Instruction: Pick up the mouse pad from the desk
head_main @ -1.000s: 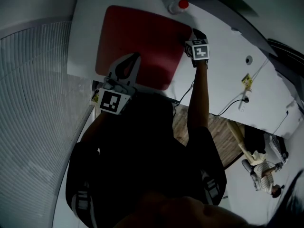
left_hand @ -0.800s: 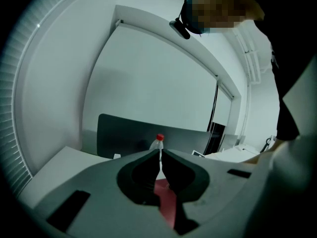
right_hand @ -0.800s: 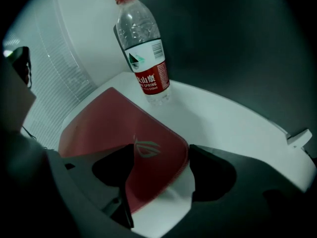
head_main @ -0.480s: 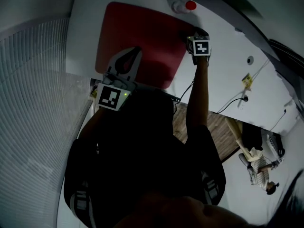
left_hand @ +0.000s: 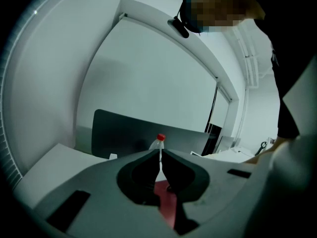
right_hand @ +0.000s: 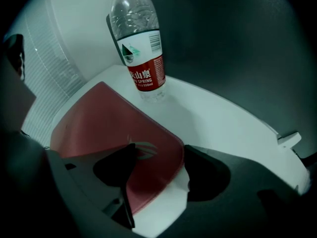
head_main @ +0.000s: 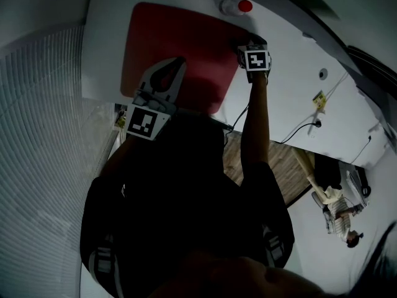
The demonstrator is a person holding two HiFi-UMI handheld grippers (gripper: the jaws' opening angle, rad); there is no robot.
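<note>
Left tool (head_main: 177, 63) farther forward over mouse pad (head_main: 186, 39)

The water bottle (right_hand: 140, 46) label reads "SPRING", perhaps "550ml".

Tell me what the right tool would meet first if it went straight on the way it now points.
Probably the corner of the red mouse pad, which lies between the open jaws of the right tool, with the white desk under it. Depth is hard to judge.
</note>
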